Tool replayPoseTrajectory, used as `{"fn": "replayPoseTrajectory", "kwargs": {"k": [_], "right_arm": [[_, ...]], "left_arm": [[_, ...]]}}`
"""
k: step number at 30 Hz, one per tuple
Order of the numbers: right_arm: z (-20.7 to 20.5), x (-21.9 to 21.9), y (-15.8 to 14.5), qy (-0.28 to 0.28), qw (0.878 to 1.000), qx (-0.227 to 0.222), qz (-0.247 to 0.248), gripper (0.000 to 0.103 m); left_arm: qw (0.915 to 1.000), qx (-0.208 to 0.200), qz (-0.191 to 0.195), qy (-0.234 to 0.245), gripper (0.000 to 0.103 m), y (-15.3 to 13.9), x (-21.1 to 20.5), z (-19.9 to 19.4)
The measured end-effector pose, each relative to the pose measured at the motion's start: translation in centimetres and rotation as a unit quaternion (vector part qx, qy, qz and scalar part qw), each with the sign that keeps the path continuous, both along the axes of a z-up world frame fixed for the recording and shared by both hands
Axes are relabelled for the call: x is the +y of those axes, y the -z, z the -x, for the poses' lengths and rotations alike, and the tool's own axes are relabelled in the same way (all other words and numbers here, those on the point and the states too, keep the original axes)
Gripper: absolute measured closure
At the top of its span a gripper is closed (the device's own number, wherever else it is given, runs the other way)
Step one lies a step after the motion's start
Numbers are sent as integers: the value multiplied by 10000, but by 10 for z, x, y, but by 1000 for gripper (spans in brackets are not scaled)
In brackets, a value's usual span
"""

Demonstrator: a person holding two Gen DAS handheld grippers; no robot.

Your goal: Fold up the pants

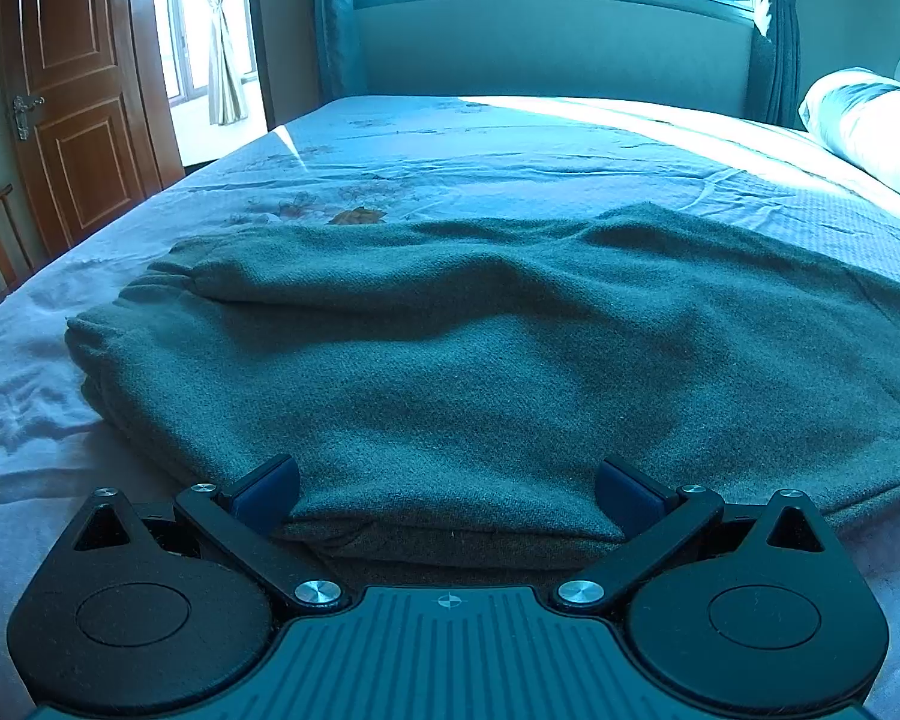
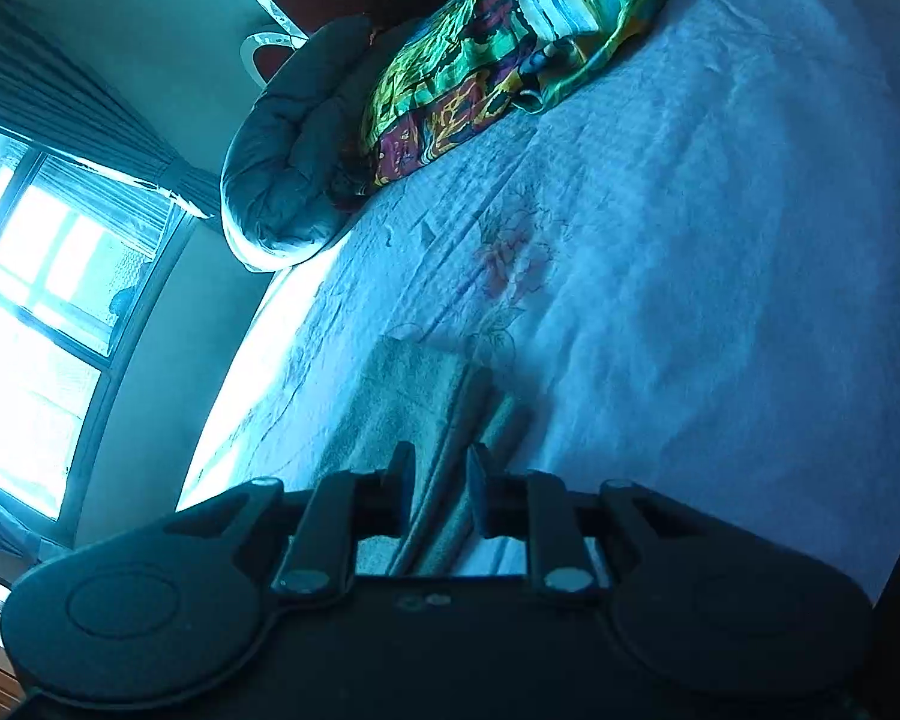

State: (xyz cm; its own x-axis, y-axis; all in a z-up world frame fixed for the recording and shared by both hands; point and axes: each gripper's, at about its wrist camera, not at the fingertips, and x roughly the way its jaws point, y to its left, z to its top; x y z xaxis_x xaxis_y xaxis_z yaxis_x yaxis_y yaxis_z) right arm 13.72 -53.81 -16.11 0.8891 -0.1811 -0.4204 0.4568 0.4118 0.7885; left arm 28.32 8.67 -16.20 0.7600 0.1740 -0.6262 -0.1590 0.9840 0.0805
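The pants (image 1: pixel 480 348) lie spread across the near part of the bed (image 1: pixel 510 138), a grey-green slab of cloth already doubled over, with one cuffed end bunched at the far left and a thick folded edge along the near side.

The left gripper (image 1: pixel 447 495) sits low at that near edge with its fingers (image 1: pixel 267 489) spread wide on either side of the fold; the cloth runs between them, but the pads do not press on it, so nothing is held on this side.

In the right wrist view (tilted hard, the window (image 2: pixel 36 324) standing on end at the left) the right gripper (image 2: pixel 441 480) has its fingers nearly together, pinching a layered edge of the pants, which rises between the pads and stretches away over the sheet. Beyond it lie a rolled quilt (image 2: pixel 288 168) and a bright patterned cloth (image 2: pixel 510 30), well apart from the work.

The step in hand looks like taking hold of the near edge for the next fold: one side gripped, the other not yet. The next move probably calls for the left fingers to close on all layers of the fold, then for both hands to lift together and carry the edge across evenly, lest the thick cloth slip or skew.
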Motion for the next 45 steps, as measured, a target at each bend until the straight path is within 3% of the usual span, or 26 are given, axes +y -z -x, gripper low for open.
{"fn": "replayPoseTrajectory", "kwargs": {"k": [6, 7, 12, 15, 17, 18, 20, 22, 24, 25, 26, 27, 28, 30, 31, 34, 36, 38, 40, 42, 45], "right_arm": [[-37, -16, 10, -106, 9993, 319, -188, 89], [-40, -16, 8, -98, 9992, 371, -97, 100], [-16, -4, -22, -111, 9998, -172, 31, 103], [-8, -5, -14, -100, 9999, 68, -28, 103], [-11, -15, 6, -77, 9983, 492, -297, 95], [-6, -18, 11, -25, 9980, 482, -402, 91], [7, -12, 6, 133, 9992, 357, -147, 78], [9, -7, 1, 98, 9993, 358, 43, 53], [-1, -5, 1, -71, 9993, 353, 114, 44], [-7, -5, 2, -159, 9991, 363, 170, 44], [-15, -4, 2, -262, 9984, 424, 250, 45], [-23, -2, 2, -393, 9970, 572, 350, 57], [-30, -1, 2, -504, 9953, 713, 417, 81], [-44, 2, 0, -792, 9923, 813, 497, 102], [-47, 4, -8, -838, 9904, 833, 711, 103], [-38, 5, -48, -977, 9860, 228, 1331, 103], [-35, 8, -62, -1062, 9798, 161, 1690, 103], [-39, -5, -47, -1050, 9823, 391, 1502, 103], [-45, -20, -4, -975, 9860, 890, 1023, 103], [-38, -28, 20, -875, 9923, 657, 573, 103], [-25, -25, 13, -668, 9958, 491, 388, 99]], "left_arm": [[10000, -20, -19, -3, 0, 1, -1, 1], [10000, -20, -24, -1, 0, 1, -1, 1], [10000, -26, -20, -4, 0, 1, -1, 1], [10000, -37, -41, -10, 0, 1, -2, 1], [10000, -35, -31, 1, 0, 1, -2, 1], [10000, -28, -27, 8, 0, 0, -2, 1], [10000, -9, -15, 26, 0, 0, -1, 1], [10000, -20, -8, 23, 0, 0, 0, 1], [10000, -34, -16, 0, 0, 0, -1, 1], [10000, -42, -12, -14, 0, 0, -1, 1], [10000, -41, -1, -11, 0, -2, -1, 2], [10000, -30, 4, 20, 0, -4, 1, 3], [10000, -37, 25, 35, 0, -6, 2, 4], [9999, 11, 50, 102, 0, -6, 6, 4], [9998, 70, 39, 166, 0, -6, 8, 3], [9986, 224, 179, 454, 0, -6, 16, -2], [9965, 218, 310, 744, 0, -6, 25, -3], [9932, 129, 514, 1038, 0, -3, 36, -1], [9886, 21, 778, 1286, 0, 1, 49, 2], [9865, -29, 873, 1382, 0, 2, 53, 4], [9865, -32, 828, 1416, 0, 1, 53, 5]]}}
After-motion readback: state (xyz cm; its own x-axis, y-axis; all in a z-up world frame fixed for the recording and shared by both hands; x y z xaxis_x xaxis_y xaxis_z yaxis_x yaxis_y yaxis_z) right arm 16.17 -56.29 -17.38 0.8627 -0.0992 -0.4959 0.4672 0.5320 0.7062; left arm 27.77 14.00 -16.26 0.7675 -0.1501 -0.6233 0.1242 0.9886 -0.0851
